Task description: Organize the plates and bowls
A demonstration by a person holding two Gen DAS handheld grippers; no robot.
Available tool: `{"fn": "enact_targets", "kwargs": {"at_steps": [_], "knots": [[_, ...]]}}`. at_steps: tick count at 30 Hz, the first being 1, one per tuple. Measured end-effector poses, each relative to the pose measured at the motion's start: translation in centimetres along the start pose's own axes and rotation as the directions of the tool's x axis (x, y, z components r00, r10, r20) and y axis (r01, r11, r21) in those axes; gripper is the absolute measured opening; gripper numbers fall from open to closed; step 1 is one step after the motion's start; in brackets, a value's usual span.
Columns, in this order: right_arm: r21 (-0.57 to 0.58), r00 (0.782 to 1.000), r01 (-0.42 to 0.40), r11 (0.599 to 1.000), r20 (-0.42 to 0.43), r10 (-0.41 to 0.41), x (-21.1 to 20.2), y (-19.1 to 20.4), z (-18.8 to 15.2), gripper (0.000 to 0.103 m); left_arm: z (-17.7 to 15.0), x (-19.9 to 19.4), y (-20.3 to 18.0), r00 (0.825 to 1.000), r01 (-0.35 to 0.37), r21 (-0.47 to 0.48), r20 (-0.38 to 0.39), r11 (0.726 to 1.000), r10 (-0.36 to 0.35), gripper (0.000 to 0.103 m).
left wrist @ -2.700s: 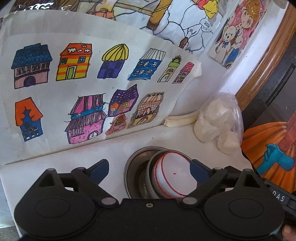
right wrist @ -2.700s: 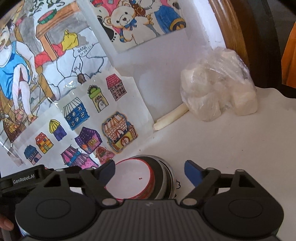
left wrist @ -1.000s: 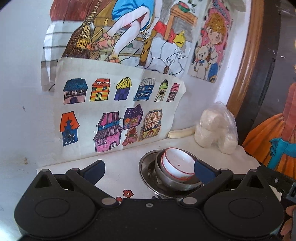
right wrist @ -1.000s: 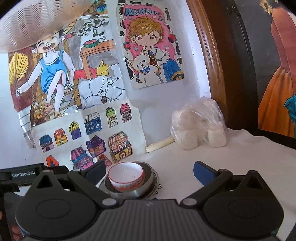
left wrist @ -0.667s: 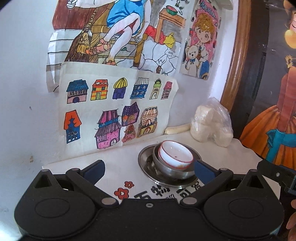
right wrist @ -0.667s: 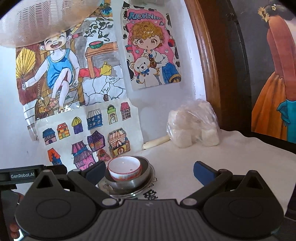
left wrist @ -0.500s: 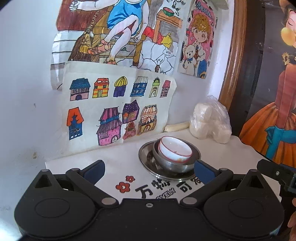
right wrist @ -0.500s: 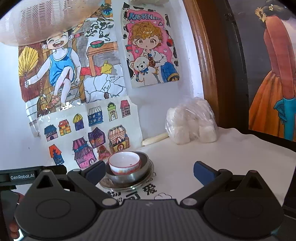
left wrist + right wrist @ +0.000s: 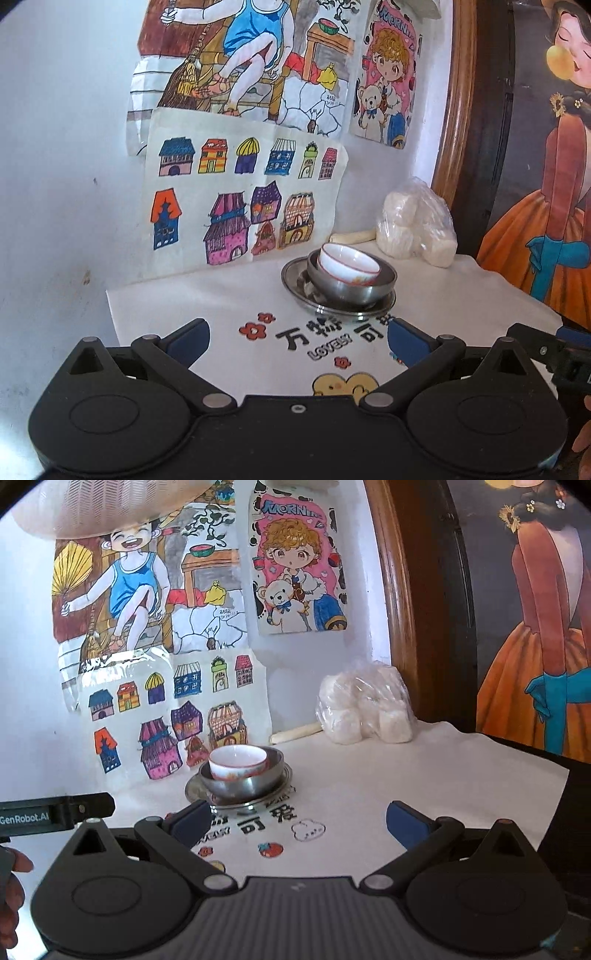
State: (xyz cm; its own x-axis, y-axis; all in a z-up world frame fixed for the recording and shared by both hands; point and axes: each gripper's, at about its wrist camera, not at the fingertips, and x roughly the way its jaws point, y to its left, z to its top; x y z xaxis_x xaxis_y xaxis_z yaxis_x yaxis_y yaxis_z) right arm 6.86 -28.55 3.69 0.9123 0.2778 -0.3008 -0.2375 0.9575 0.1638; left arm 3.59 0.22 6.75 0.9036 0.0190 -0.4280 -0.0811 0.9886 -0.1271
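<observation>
A small white bowl with a red rim (image 9: 349, 263) (image 9: 238, 761) sits tilted inside a steel bowl (image 9: 351, 286) (image 9: 242, 781), which rests on a steel plate (image 9: 295, 280) (image 9: 194, 788). The stack stands near the back wall on a white printed tablecloth (image 9: 221, 295) (image 9: 369, 782). My left gripper (image 9: 297, 338) is open, low and well in front of the stack, with nothing between its fingers. My right gripper (image 9: 299, 821) is also open and holds nothing, in front of the stack and a little to its right.
A clear bag of white lumps (image 9: 415, 223) (image 9: 365, 709) and a pale stick (image 9: 352, 236) (image 9: 295, 733) lie at the back right by a wooden frame (image 9: 452, 110). Drawings cover the wall (image 9: 240, 192). The left gripper's body (image 9: 55, 812) and a hand (image 9: 11, 893) show at left.
Both grippers have pulled back and away from the stacked bowls, which now look smaller and farther off. More of the printed tablecloth shows in front. The stack has not moved.
</observation>
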Motion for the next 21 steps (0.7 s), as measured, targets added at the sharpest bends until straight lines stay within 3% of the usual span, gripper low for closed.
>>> {"fn": "enact_targets", "kwargs": {"at_steps": [6, 21], "knots": [[0.054, 1.0, 0.009, 0.999, -0.009, -0.009, -0.7, -0.6, -1.4, 0.103, -1.7, -0.7, 0.0, 1.0, -0.017, 0.016, 0.019, 1.0, 0.016, 0.102], [0.064, 0.997, 0.074, 0.995, -0.007, -0.073, -2.2, -1.0, -4.5, 0.103, -5.4, -1.2, -0.5, 0.999, -0.036, 0.03, 0.0, 0.999, 0.036, 0.102]]}}
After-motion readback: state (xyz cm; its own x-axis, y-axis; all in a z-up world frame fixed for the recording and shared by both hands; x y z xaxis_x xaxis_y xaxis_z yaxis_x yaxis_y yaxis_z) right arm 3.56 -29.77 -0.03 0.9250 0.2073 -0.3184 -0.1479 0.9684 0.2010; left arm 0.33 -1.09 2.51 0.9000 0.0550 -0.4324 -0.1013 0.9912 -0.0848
